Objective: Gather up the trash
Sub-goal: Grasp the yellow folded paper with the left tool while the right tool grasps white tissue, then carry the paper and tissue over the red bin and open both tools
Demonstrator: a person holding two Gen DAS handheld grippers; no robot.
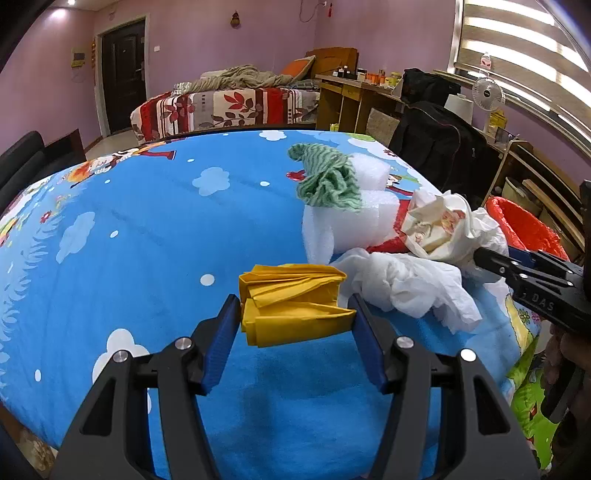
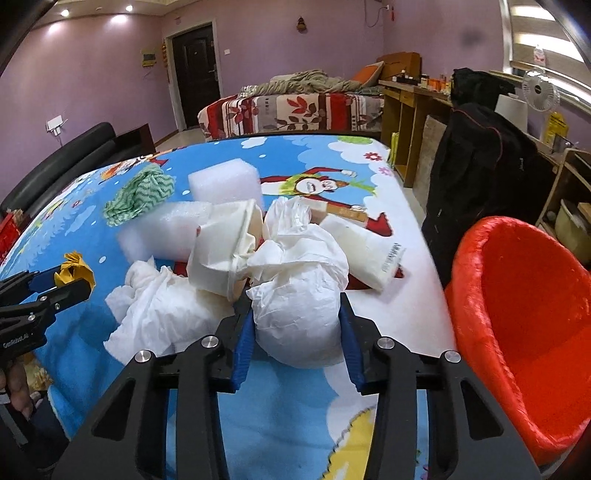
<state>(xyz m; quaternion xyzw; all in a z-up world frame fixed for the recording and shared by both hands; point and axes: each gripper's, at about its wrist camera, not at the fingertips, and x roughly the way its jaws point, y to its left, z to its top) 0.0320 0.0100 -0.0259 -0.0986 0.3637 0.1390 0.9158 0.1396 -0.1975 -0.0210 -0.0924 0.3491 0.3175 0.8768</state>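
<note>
while the left gripper (image 1: pixel 295 325) pinches folded yellow paper (image 1: pixel 291 306), the right gripper (image 2: pixel 297 328) clamps a white tissue wad (image 2: pixel 299 314). both sit near the table's (image 1: pixel 147 229) right edge, beside a red bin (image 2: pixel 524 325).

walls: pink-lilac paint (image 2: pixel 92 74), showing all round the room
door: dark door (image 2: pixel 194 70) sitting shut in the far wall
light: ceiling spots (image 2: pixel 128 8) glowing top left
window: striped blind (image 1: pixel 517 40) letting daylight through on the right
bed: bed (image 1: pixel 225 107) with a red leaf-print cover lying at the back, rumpled blanket on it
shelving: wooden desk unit (image 1: pixel 343 96) running along the window wall, bottles standing on it
fan: small white fan (image 1: pixel 488 93) standing by the blind
sofa: black sofa (image 2: pixel 66 158) sitting at the left
</note>
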